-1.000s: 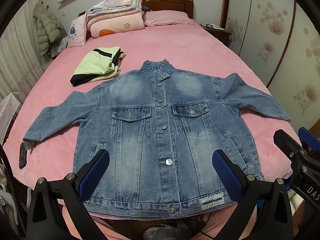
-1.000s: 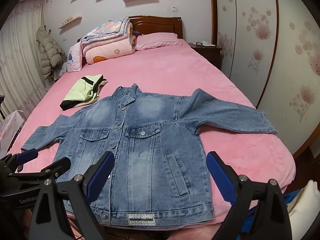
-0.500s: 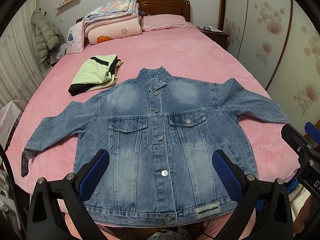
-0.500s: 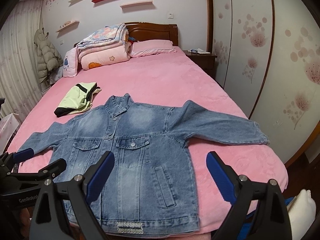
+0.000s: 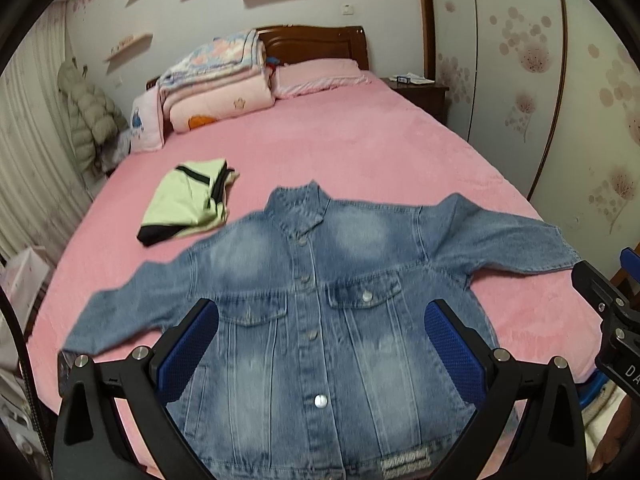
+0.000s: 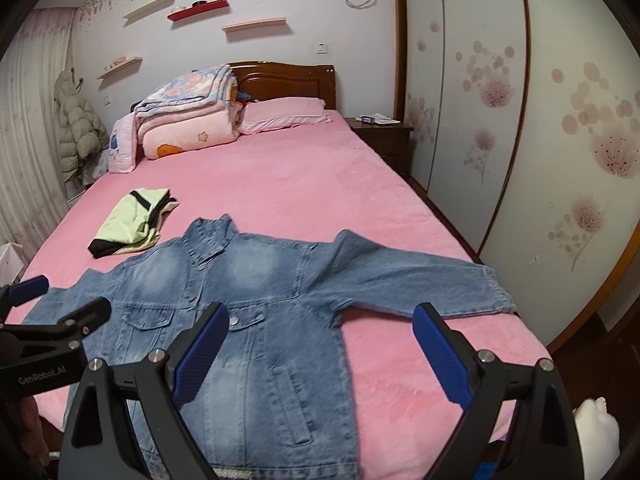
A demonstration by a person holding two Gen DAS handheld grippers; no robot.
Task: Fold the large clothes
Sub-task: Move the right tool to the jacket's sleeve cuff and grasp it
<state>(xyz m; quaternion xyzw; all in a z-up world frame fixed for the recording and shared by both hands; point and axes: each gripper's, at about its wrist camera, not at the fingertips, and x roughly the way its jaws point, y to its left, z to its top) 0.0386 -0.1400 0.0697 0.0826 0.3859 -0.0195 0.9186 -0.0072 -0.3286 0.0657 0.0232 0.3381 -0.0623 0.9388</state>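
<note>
My left gripper (image 5: 320, 344) was spread wide with nothing between its blue pads (image 5: 188, 350), held above the near edge of the bed (image 5: 360, 148). My right gripper (image 6: 320, 348) was just as wide and just as empty, hanging over the near right part of the bed.

The denim jacket (image 5: 320, 320) lay flat and face up at the near edge, buttoned, collar pointing toward the headboard (image 6: 288, 80). Its hem reached the near edge of the bed. One sleeve ran out toward the left edge; the other sleeve (image 6: 420, 280) stretched toward the right edge, its cuff stopping close to it. A pale patch (image 5: 404, 462) sat on the hem, too blurred for me to read.

Beyond the collar the pink cover was bare across the middle of the bed, right up to the pillow (image 6: 284, 114) and the stack of folded quilts (image 6: 188, 120) at the head. A folded green and black garment (image 5: 188, 200) lay near the left edge, just beyond the jacket's left shoulder and apart from it. A nightstand (image 6: 388, 136) stood off the far right corner.

In the right view the body of my left gripper showed the words "GenRobot.AI" (image 6: 42, 376); in the left view the right gripper's body showed only the letters "DA" (image 5: 632, 370) at the frame edge
</note>
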